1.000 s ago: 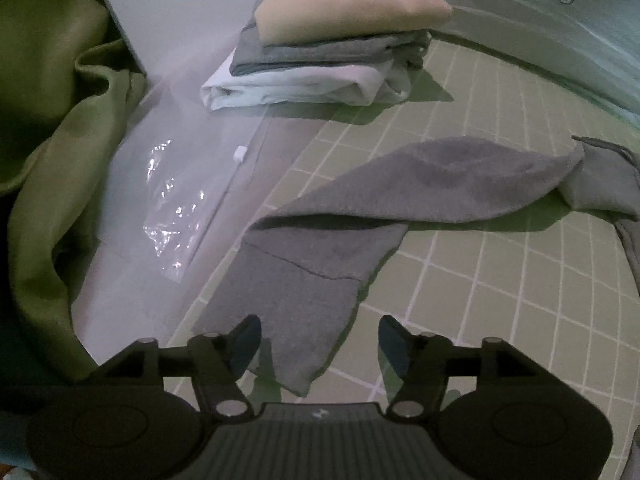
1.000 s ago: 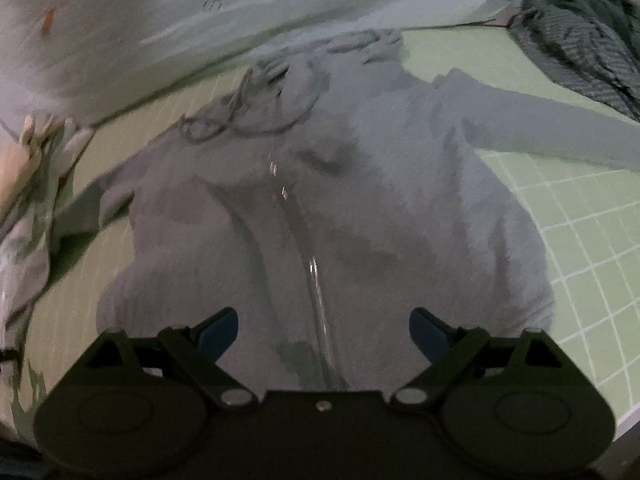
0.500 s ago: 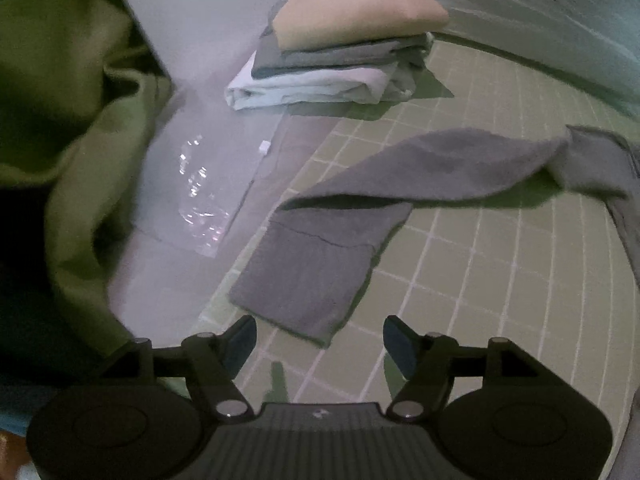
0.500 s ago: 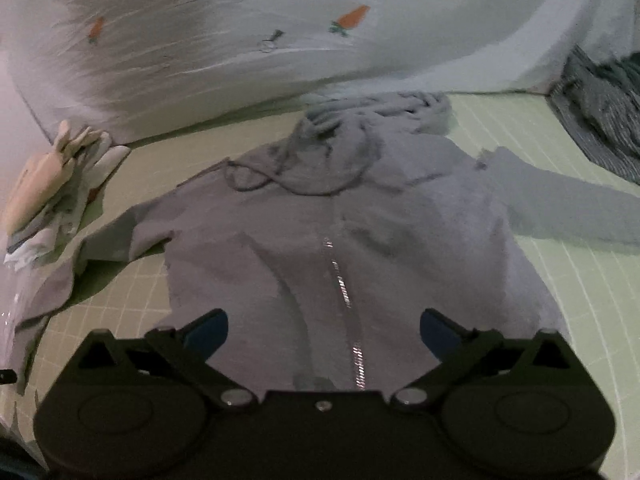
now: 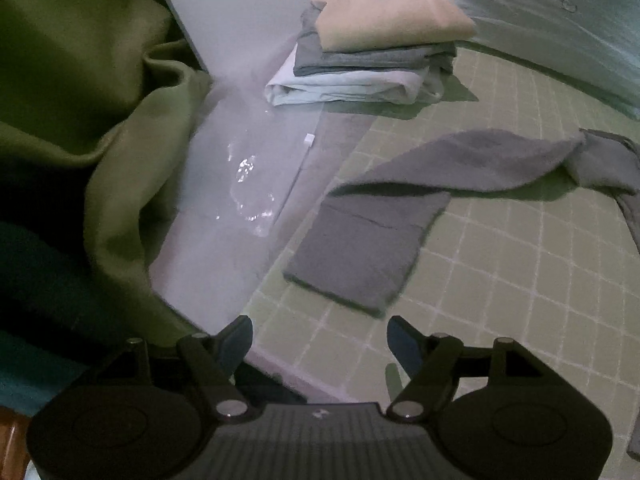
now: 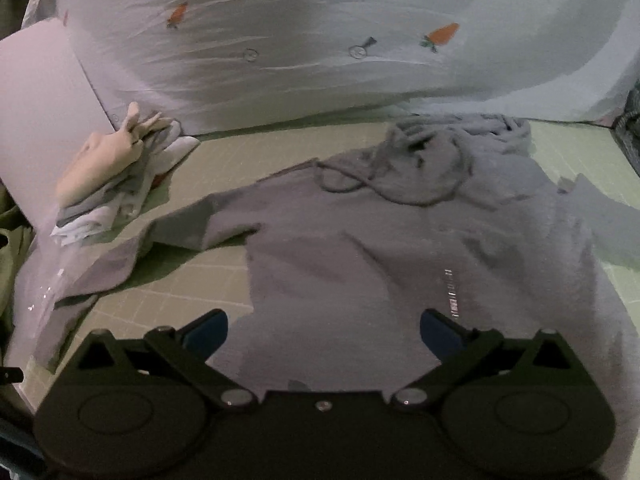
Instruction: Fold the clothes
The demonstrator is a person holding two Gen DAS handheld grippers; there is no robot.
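Both claws empty, hoodie spread on the mat

Your left gripper [image 5: 320, 340] and right gripper [image 6: 322, 330] gape, holding nothing; the grey hoodie [image 6: 420, 248] lies flat, its kinked left sleeve [image 5: 400, 216] could fold crooked.

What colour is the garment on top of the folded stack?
Pale peach-beige; the top garment of the folded stack shows best in the left wrist view.

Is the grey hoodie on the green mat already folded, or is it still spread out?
Spread out. The grey hoodie lies flat, zipper up, with the left sleeve stretched sideways; only that sleeve's end is doubled back.
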